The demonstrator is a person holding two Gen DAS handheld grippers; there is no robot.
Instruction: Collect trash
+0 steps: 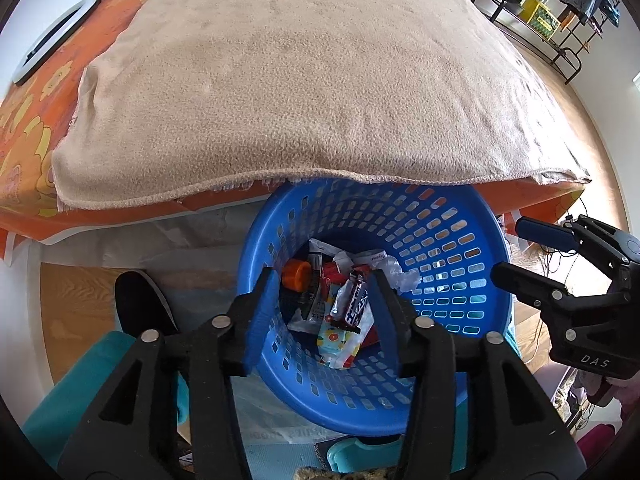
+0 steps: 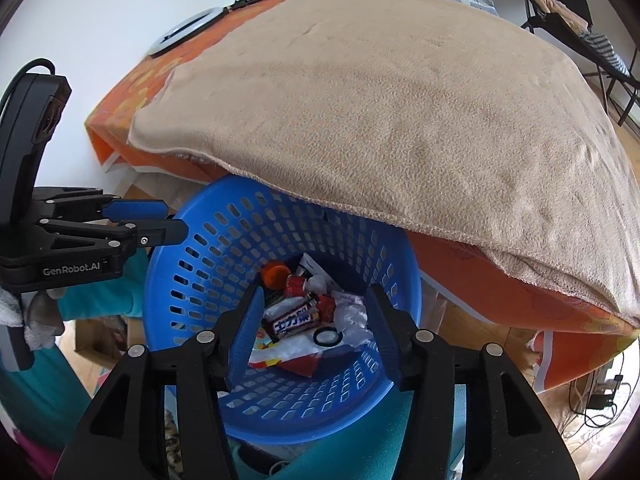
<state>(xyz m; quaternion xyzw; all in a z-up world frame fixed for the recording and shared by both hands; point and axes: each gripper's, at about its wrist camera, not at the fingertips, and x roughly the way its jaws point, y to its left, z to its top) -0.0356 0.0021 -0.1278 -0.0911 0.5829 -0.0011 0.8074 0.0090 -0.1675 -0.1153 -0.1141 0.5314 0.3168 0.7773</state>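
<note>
Trash [image 1: 344, 308] of light, crinkly, slippery wrappers and a stiffer orange cap [image 1: 296, 275] lies inside the blue basket [image 1: 460, 248], above which our left gripper [image 1: 326, 312] and right gripper [image 2: 316, 328] hover spread and empty, so we judge a wrapper's loose edge the best hold

We see a blue basket [image 1: 460, 240] of smooth, perforated plastic holding glossy foil wrappers [image 1: 354, 302] and crinkled clear film [image 2: 352, 316]. Above it lies a tan blanket [image 1: 300, 80], matt and fuzzy fleece, over a smooth orange printed sheet [image 1: 28, 128]; the floor [image 1: 68, 300] looks like wood.
</note>
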